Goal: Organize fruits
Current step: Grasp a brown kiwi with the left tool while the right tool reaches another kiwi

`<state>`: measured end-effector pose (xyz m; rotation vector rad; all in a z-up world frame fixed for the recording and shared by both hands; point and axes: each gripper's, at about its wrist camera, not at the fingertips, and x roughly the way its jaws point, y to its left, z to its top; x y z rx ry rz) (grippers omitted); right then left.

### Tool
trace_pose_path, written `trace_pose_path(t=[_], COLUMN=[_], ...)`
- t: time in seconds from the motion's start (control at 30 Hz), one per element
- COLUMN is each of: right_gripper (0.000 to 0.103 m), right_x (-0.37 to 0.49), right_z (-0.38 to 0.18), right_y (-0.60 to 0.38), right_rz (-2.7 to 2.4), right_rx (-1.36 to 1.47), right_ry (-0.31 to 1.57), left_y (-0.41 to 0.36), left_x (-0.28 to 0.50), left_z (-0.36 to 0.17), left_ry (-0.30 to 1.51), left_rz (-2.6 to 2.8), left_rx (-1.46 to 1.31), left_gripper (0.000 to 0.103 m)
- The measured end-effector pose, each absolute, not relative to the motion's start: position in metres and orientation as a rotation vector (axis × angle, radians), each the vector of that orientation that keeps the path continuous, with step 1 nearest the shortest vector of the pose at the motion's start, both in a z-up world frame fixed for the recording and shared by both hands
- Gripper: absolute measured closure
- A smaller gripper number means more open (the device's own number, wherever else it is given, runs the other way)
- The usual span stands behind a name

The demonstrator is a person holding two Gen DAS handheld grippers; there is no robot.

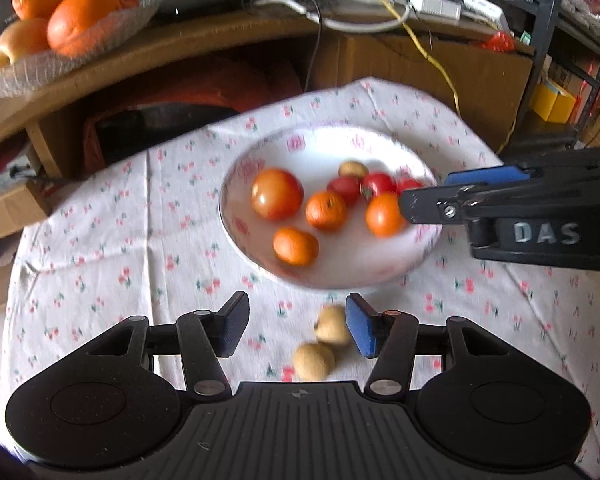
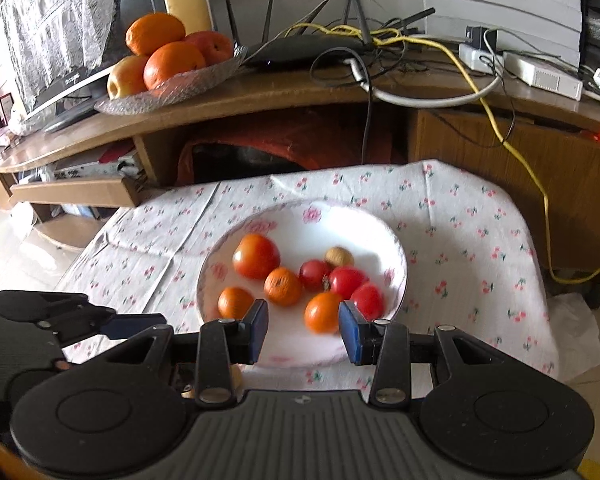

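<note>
A white bowl (image 1: 320,148) (image 2: 352,224) stands on the flowered cloth. It holds a large tomato (image 1: 277,193) (image 2: 256,256), three small oranges, three cherry tomatoes and one tan longan (image 1: 353,169) (image 2: 339,257). Two more longans (image 1: 332,325) (image 1: 313,361) lie on the cloth in front of the bowl. My left gripper (image 1: 298,328) is open just above them, its blue pad beside the nearer one. My right gripper (image 2: 304,330) (image 1: 428,190) is open over the bowl's near rim. A small orange (image 2: 322,312) (image 1: 385,215) shows between its fingers, not gripped.
A wooden shelf (image 2: 284,92) runs behind the table, carrying a glass dish of big oranges and apples (image 1: 60,20) (image 2: 168,60), a router and tangled cables (image 2: 380,40). The cloth-covered table (image 1: 100,240) ends close behind the bowl. The left gripper (image 2: 100,320) shows at the left edge.
</note>
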<state>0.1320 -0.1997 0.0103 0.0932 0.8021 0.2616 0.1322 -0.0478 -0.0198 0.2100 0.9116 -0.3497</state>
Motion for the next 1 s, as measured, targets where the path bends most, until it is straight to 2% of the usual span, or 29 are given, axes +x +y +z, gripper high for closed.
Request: trace_pose_path(t=[0.17,0.33,0.47,0.63,1.0], right_gripper=[0.064,0.064,0.064,0.064,0.064], right_x=[0.122,0.121,0.124,0.125,0.129], right_z=[0.007,0.003,-0.002,-0.008,-0.021], right_y=[-0.196,-0.190,-0.186,-0.182,-0.171], right_rz=[0.279,0.299,0.307,0.320,0.345], right_rx=[0.110,0.102,0.100,0.097,0.128], right_ry=[0.832,0.849,0.866,0.893,0.960], left_y=[-0.047,-0.049,-0.047,-0.047,-0.030], left_x=[0.132,0.130,0.129,0.125,0.102], left_z=[-0.039,-0.049,-0.052,-0.051,-0.043], left_ry=[0.965,0.981,0.978,0.981,1.008], left_rz=[-0.360,-0.380,-0.389,-0.401,-0.388], left_rx=[0.209,0.225,0.220,0.212,0.211], left_gripper=[0.042,0.050,0.052,0.067,0.070])
